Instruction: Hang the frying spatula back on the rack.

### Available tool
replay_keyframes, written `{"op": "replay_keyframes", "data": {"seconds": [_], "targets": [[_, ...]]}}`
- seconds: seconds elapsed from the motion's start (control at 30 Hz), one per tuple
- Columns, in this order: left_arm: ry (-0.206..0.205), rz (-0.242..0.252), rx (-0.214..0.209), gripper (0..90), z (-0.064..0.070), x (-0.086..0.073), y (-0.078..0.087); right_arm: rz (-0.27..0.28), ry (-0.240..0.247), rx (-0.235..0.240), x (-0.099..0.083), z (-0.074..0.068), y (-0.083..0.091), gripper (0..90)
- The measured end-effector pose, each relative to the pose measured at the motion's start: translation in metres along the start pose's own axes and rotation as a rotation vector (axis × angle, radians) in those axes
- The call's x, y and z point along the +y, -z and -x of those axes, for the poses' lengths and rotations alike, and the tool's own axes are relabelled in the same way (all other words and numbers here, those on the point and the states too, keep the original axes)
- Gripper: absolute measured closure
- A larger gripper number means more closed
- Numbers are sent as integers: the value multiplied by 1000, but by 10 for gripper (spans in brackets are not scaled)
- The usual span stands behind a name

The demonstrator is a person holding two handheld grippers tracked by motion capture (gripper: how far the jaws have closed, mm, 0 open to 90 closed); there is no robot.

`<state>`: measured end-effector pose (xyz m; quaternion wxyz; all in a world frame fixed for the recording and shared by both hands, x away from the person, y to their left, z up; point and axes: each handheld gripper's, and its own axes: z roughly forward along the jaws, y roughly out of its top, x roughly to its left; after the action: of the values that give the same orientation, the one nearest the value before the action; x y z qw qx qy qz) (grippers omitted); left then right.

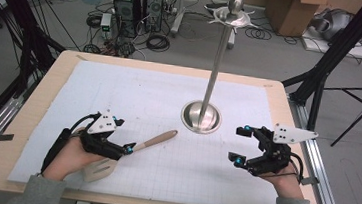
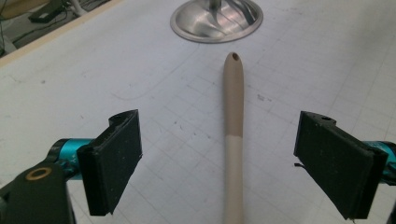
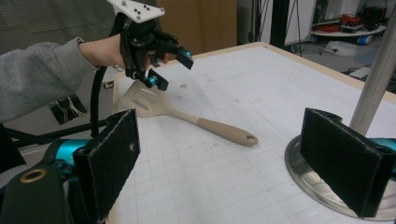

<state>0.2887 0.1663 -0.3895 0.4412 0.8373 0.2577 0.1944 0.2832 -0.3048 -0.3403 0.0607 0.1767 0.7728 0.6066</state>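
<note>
Left gripper [image 1: 126,138]: held over the near left part of the counter [image 1: 37,113], jaws spread wide, nothing between the pads yet; in the left gripper view, handle running straight up the gap between the two jaws.

Spatula [image 1: 131,152]: lying flat on the white gridded mat [image 1: 135,90], slotted blade [image 3: 142,100] toward the person's left hand, handle pointing toward the stand; partly under the left gripper in the high view.

Handle [image 2: 233,121]: beige, rounded, with a small hanging hole at the far tip; darker tan at the far half, paler toward the blade.

Handling, as a judgement: probably light and stiff, with a smooth and perhaps slightly slippery coating; not fragile. Long shape, so likely to tip or swing if taken at the end.

Where to take hold: best across the handle near the colour change, close to the blade, pads flat on both sides.

Stand [image 1: 214,75]: metal pole on a round shiny base [image 1: 201,117], upright, just beyond the handle tip, not touching it; hooks at the top.

Right gripper [image 1: 239,145]: on the right side of the counter, near the base, jaws parted and empty.
</note>
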Motion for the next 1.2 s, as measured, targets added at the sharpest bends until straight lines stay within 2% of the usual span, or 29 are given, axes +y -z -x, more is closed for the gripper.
{"op": "replay_keyframes", "data": {"seconds": [0.3,0.5,0.7,0.97,1.1,1.2], "targets": [[-19,-34,-9,158,5,-5,0,-2,-3,2,0,-1,0,114],[-37,-80,-28,189,8,-5,-4,8,0,0,0,0,2,114],[-59,-144,-17,220,9,-7,-8,11,0,-1,0,-1,3,114],[-59,-165,-5,262,11,-8,-10,8,0,-3,0,-1,4,114],[-81,-187,-4,298,11,-9,-12,8,0,-3,0,-1,4,114],[-79,-198,-8,316,11,-9,-14,7,1,-4,0,-1,3,115]]}}
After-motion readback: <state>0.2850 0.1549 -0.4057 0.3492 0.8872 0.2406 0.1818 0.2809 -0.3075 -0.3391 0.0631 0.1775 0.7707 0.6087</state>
